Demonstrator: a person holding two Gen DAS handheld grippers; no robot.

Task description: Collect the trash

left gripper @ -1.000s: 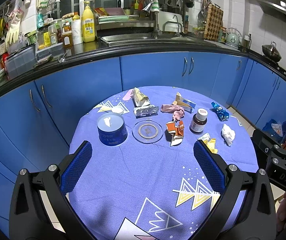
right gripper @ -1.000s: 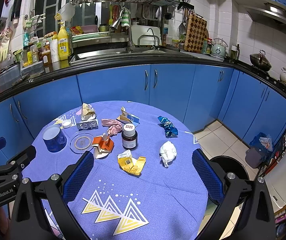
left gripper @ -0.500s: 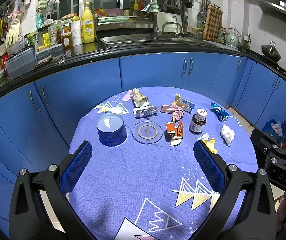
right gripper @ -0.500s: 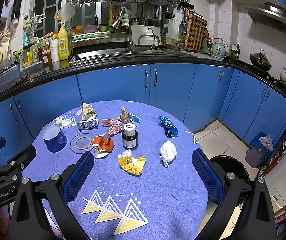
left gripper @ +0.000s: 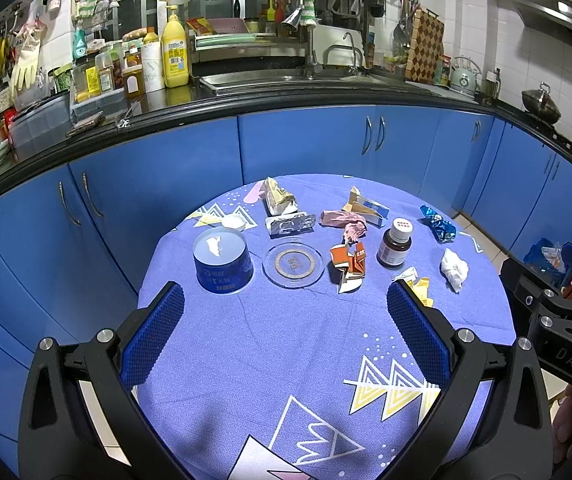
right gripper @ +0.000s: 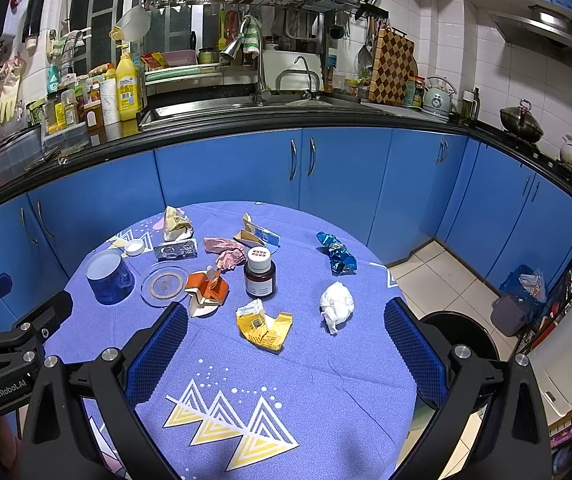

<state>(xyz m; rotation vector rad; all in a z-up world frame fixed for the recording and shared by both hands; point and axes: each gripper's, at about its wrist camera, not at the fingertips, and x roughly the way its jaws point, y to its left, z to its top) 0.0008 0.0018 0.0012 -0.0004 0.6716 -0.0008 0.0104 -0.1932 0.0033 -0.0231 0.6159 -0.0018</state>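
Note:
Trash lies on a round table with a blue cloth (right gripper: 286,380): a yellow wrapper (right gripper: 264,326), a white crumpled tissue (right gripper: 335,306), a blue foil wrapper (right gripper: 335,254), an orange carton scrap (right gripper: 206,288), pink paper (right gripper: 226,252) and a silver blister pack (right gripper: 176,249). My right gripper (right gripper: 286,344) is open and empty, just short of the yellow wrapper. My left gripper (left gripper: 286,320) is open and empty, over the cloth in front of the orange scrap (left gripper: 347,260). A black bin (right gripper: 459,332) stands on the floor right of the table.
A blue tin (left gripper: 222,260), a glass coaster (left gripper: 293,264), a brown medicine bottle (left gripper: 395,242) and a small white lid (left gripper: 233,222) also stand on the table. Blue cabinets (left gripper: 305,148) and a crowded counter run behind. A white appliance (right gripper: 569,340) stands at far right.

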